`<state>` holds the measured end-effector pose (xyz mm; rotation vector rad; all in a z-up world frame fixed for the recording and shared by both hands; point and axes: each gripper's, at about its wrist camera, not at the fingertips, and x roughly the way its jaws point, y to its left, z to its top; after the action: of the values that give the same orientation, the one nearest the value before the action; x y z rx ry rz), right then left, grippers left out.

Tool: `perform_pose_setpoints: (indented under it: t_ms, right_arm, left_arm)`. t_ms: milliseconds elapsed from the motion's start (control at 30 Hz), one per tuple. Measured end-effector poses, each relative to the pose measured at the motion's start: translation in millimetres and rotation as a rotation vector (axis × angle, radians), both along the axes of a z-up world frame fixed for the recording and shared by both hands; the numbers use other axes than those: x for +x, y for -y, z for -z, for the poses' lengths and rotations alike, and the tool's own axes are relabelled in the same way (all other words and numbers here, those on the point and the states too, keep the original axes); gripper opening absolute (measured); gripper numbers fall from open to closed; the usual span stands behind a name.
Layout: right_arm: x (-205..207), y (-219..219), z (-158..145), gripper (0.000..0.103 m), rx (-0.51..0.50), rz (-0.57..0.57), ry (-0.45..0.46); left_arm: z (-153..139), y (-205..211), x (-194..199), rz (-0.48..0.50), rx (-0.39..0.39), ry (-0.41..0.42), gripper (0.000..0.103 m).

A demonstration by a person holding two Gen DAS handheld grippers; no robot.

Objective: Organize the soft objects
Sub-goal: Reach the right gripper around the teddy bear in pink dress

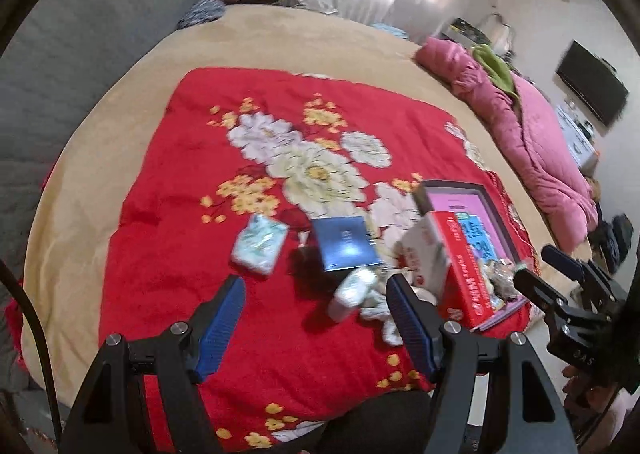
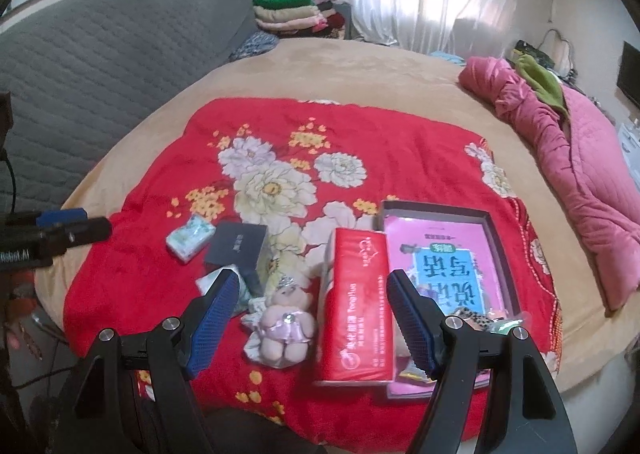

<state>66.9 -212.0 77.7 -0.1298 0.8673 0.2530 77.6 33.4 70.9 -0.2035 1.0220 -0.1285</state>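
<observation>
Right wrist view looks down on a red floral blanket spread over the tan bed, and the right gripper hangs released above its near edge, its ribbed blue pads spread wide around nothing. Between them lie a plush pink bear, rounded and fuzzy with a satin bow, and a red tissue pack, a glossy soft-sided block leaning on the rim of a shallow grey box near the blanket's right edge. A pink printed book lies flat inside that box, which is probably the collecting place. Left of the bear sit a dark navy carton, rigid and square-cornered, and a small crinkly mint tissue packet. The wide spread suits squashy things; I judge the bear the likeliest next pick. Left wrist view shows the left gripper equally released, above crumpled white wrappers.
</observation>
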Motion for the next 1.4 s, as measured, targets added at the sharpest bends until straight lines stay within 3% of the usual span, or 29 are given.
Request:
perform_pose_setpoints:
  t_ms: [467,1000,1067,1200,1300,1400]
  right_arm:
    - [5.6,-41.5,76.4,0.077,-0.118,-0.097,-0.146]
    - [23.4,-74.1,143.8,0.077,-0.432,-0.191,-0.206]
    - [23.9,-83.0,153.8,0.068,-0.539,-0.221,-0.198]
    - [26.4,-91.3,173.3,0.064,-0.64,-0.274,-0.226]
    - [28.9,-93.1,181.8,0.064,-0.668,-0.288,-0.233]
    - [33.3,-90.6,185.2,0.051,-0.648,-0.288,-0.243]
  left_arm:
    - [57.3,-33.3,4.9,-0.062,-0.007,-0.114,0.072]
    - [116.7,-31.9,36.0,-0.061,-0.011,-0.232,0.072]
    - [123.3,-35.6,42.8,-0.071,-0.016,-0.243,0.072]
    - [132.5,-39.9,55.9,-0.08,-0.024,-0.258,0.072]
    - [138.3,-39.7,67.4,-0.078,-0.02,-0.261,0.072]
    - [146.1,-38.3,81.0,-0.067,-0.01,-0.268,0.072]
